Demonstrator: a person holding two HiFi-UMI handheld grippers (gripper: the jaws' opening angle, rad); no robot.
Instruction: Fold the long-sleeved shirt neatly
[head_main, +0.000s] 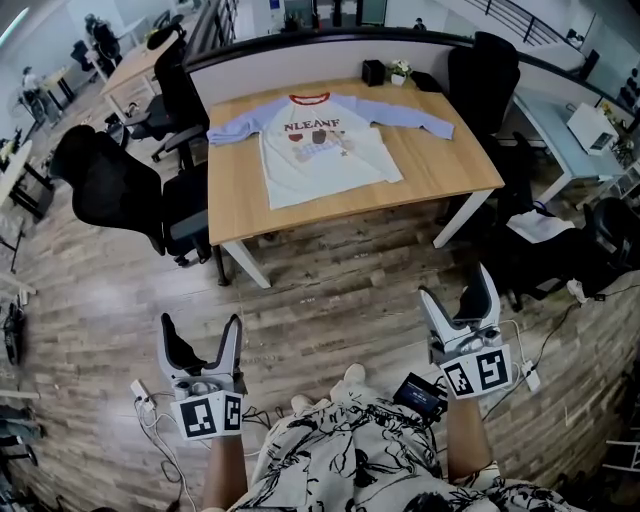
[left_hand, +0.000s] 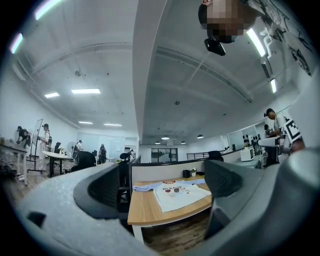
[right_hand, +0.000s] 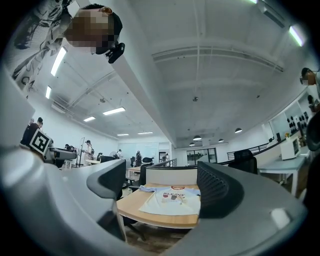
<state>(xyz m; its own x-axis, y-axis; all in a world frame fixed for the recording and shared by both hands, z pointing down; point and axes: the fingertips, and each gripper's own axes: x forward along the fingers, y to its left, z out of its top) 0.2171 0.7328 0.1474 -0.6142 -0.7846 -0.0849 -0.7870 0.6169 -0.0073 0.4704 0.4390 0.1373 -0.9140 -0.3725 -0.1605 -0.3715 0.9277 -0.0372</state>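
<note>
A: Where's the long-sleeved shirt (head_main: 320, 140)?

B: Spread flat, print up, on the wooden surface (head_main: 450, 170). Its collar points toward the far edge, its hem toward the near edge, and its sleeves stretch toward the left and right edges. I'd say it's laid open like that so every fold line is within reach.

A: And the grippers?

B: The left gripper (head_main: 202, 325) and right gripper (head_main: 456, 283) hang over the floor, well apart from the surface. Both have their jaws spread wide with nothing between them, so folding hasn't begun.
</note>
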